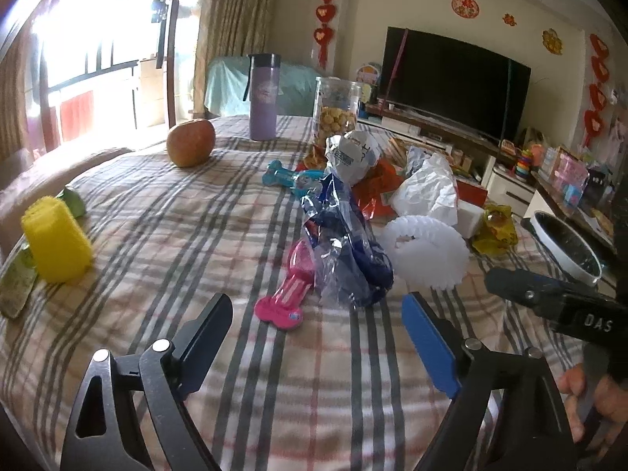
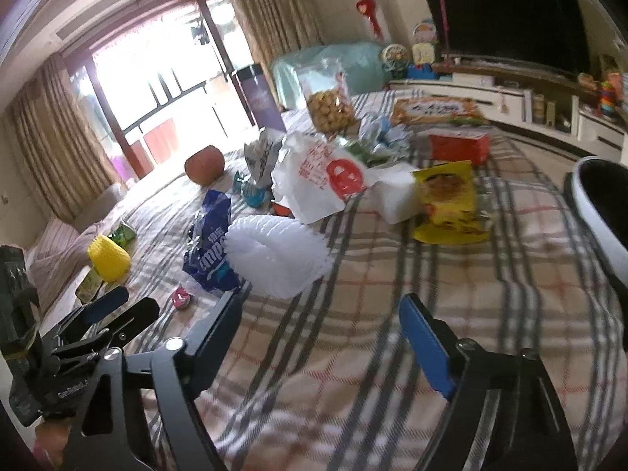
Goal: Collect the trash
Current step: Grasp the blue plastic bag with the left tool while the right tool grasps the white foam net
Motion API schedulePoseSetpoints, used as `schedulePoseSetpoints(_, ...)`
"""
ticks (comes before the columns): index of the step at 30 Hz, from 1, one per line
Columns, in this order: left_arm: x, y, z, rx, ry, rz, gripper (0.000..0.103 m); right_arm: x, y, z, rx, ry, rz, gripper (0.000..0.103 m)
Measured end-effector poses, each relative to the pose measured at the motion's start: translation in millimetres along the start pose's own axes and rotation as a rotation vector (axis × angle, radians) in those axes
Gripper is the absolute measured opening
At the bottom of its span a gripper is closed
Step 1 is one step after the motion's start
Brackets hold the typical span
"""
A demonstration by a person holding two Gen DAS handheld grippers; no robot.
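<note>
Trash lies scattered on a plaid-covered table (image 1: 196, 235). In the left wrist view my left gripper (image 1: 318, 310) is open just short of a pink wrapper (image 1: 290, 294) and a crumpled blue plastic wrapper (image 1: 345, 251), with nothing between its fingers. In the right wrist view my right gripper (image 2: 322, 314) is open and empty over bare cloth, just below a white foam fruit net (image 2: 278, 259). Farther back lie a white printed bag (image 2: 314, 180) and a yellow snack packet (image 2: 447, 204). A white-rimmed bin (image 2: 600, 212) with a dark inside stands at the right.
An apple (image 1: 191, 142), a purple bottle (image 1: 263, 98) and a snack jar (image 1: 335, 110) stand at the far side. A yellow foam net (image 1: 55, 243) and green wrappers lie at the left. A red box (image 2: 459, 147) sits behind the yellow packet.
</note>
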State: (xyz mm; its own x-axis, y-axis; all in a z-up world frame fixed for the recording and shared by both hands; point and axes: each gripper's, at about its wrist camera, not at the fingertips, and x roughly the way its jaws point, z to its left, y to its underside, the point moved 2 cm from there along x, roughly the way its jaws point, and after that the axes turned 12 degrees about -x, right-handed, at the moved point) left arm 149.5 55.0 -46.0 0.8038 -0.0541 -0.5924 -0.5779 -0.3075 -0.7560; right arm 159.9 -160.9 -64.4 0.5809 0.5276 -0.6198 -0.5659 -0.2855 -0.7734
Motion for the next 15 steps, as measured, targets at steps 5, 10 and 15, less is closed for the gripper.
schedulePoseSetpoints(5,27.1,-10.3,-0.6,0.008,0.009,0.043,0.078,21.2,-6.8,-0.5,-0.003,-0.024,0.056,0.065)
schedulePoseSetpoints(10,51.2,-17.4,-2.0,-0.009,0.037,0.106,0.066,39.8,-13.8,-2.4,0.009,-0.065,0.087,0.052)
schedulePoseSetpoints(15,73.2,-20.9,-3.6,-0.03,0.082,0.182,0.019,53.4,-16.1,-3.1,0.023,-0.161,0.113,0.017)
